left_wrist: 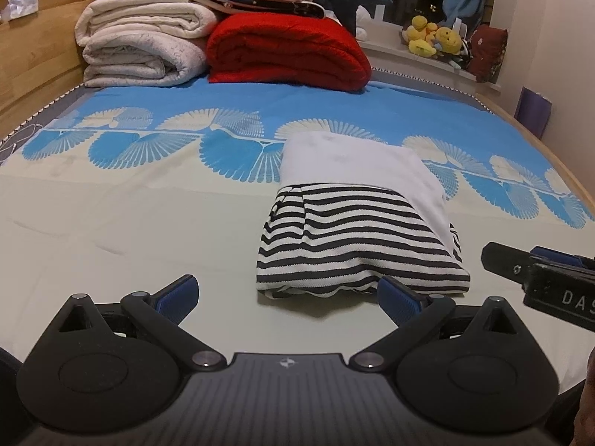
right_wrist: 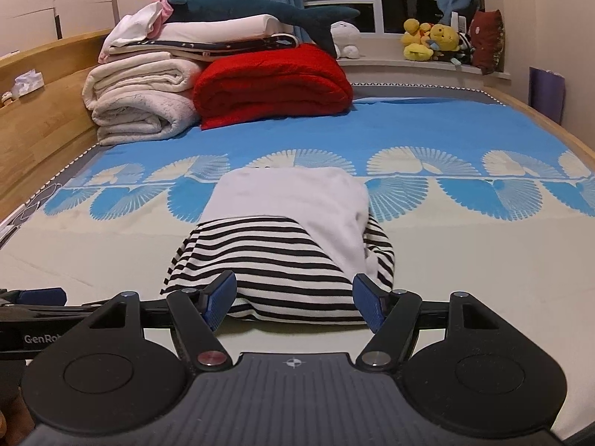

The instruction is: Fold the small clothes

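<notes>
1. Left wrist view: the left gripper stands low over the cream part of the bed sheet, and its two blue pads are wide apart with nothing between them.
2. The folded striped garment lies on the sheet ahead and a little to the right; its near hem is just beside the right-hand pad, but I cannot tell if they touch.
3. A white garment lies folded over the far half of the striped one.
4. The right gripper comes in from the right edge of this view, near the right corner of the striped garment; from here I cannot tell how wide it is.
5. At the far end of the bed, a red blanket lies beside a stack of cream blankets, and yellow plush toys sit on the window sill.
6. Right wrist view: the right gripper is wide, and the near end of the striped garment lies between its blue pads.
7. The pads do not seem to press the cloth, so nothing is held.
8. The white garment covers the far part and hangs down on the right side.
9. A dark blue shark plush lies on top of the blanket stack, and part of the left gripper shows at the left edge.
</notes>
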Motion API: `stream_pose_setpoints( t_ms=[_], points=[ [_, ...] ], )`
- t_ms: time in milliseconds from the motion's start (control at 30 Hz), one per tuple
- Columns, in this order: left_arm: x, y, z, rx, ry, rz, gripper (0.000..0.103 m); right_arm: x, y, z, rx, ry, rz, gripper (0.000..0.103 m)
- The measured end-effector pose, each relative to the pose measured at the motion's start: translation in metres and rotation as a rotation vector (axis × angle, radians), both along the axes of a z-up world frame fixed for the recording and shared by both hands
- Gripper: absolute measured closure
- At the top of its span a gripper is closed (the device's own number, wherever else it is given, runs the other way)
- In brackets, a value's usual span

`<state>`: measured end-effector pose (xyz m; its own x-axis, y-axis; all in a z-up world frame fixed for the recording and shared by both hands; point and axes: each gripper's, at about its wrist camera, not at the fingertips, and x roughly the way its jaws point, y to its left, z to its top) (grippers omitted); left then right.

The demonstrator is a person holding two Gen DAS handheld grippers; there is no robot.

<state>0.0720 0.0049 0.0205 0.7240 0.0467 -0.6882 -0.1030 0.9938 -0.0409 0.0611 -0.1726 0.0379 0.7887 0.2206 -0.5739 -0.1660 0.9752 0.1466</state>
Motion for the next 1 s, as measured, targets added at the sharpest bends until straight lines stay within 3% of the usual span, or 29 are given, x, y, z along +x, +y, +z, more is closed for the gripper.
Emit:
stream_pose_setpoints(
  t_ms=[1000],
  points=[
    [0.002, -0.001, -0.001, -0.009, -0.002, -0.015, 0.001, -0.001, 0.015, 0.002, -0.049, -0.029, 0.046, 0.031]
  ],
)
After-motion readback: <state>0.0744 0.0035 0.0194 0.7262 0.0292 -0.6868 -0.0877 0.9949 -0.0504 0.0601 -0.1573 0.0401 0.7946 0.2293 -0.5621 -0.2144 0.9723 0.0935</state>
